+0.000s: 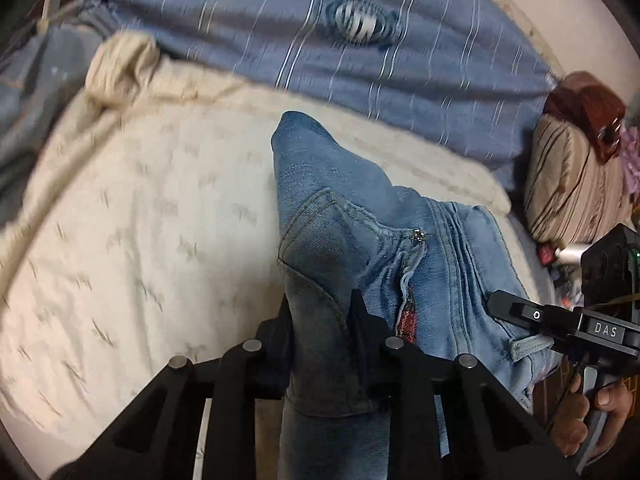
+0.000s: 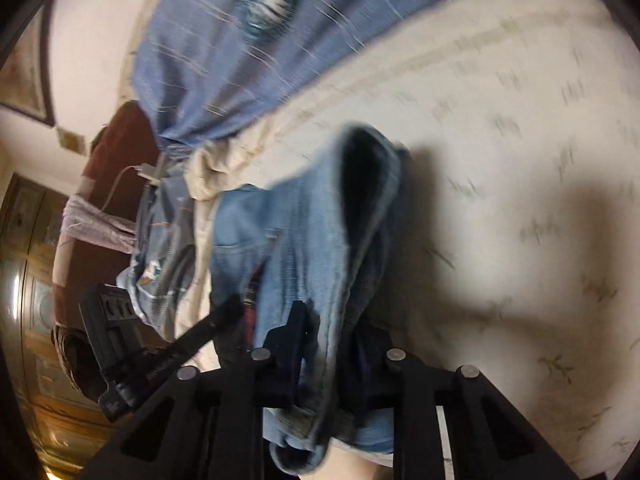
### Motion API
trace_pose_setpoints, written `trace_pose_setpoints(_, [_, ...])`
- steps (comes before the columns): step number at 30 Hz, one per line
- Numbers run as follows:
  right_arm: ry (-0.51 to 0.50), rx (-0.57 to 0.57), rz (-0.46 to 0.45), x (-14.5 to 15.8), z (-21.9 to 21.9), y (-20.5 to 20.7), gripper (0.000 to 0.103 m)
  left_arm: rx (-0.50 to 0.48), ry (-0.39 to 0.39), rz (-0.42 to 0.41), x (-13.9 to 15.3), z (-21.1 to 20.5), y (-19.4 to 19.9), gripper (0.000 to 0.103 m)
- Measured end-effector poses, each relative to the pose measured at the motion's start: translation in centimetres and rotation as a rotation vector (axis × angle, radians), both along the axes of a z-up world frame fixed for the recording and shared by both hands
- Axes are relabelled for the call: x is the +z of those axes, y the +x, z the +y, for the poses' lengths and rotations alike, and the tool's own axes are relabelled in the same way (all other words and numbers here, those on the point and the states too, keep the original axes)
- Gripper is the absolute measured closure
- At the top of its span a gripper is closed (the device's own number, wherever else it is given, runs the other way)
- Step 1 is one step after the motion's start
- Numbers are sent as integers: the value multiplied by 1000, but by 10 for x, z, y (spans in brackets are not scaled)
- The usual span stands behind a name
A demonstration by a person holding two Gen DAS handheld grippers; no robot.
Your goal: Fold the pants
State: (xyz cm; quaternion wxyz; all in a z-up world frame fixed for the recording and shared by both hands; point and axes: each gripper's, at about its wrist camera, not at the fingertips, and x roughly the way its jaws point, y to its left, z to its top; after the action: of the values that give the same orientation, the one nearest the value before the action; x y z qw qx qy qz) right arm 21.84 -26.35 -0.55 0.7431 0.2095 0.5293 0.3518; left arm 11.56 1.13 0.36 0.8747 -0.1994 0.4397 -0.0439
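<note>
You are pinching the blue pants (image 1: 360, 216) with both grippers — left gripper (image 1: 322, 312) and right gripper (image 2: 332, 320) fingers closed on denim — holding them up above the bed (image 1: 140, 220).

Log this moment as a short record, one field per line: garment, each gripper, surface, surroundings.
garment: blue denim pants, bunched and lifted, zipper fly showing
left gripper: shut on pants, denim pinched between its fingers
right gripper: shut on pants, gripping another fold nearby
surface: cream patterned bedspread, below the pants
surroundings: blue striped sheet beyond the bedspread; striped pillow at the bed's edge
image quality: motion blur in both views
</note>
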Motion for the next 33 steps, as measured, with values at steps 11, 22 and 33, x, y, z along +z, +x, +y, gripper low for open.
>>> trace_pose_setpoints(11, [56, -13, -125, 78, 24, 55, 81, 6, -17, -93, 55, 31, 64, 77])
trace_pose_setpoints(22, [12, -33, -14, 12, 30, 82, 81, 13, -72, 26, -12, 35, 90, 77])
trace_pose_setpoints(33, [-173, -31, -58, -12, 34, 79, 70, 88, -33, 34, -21, 46, 74, 49])
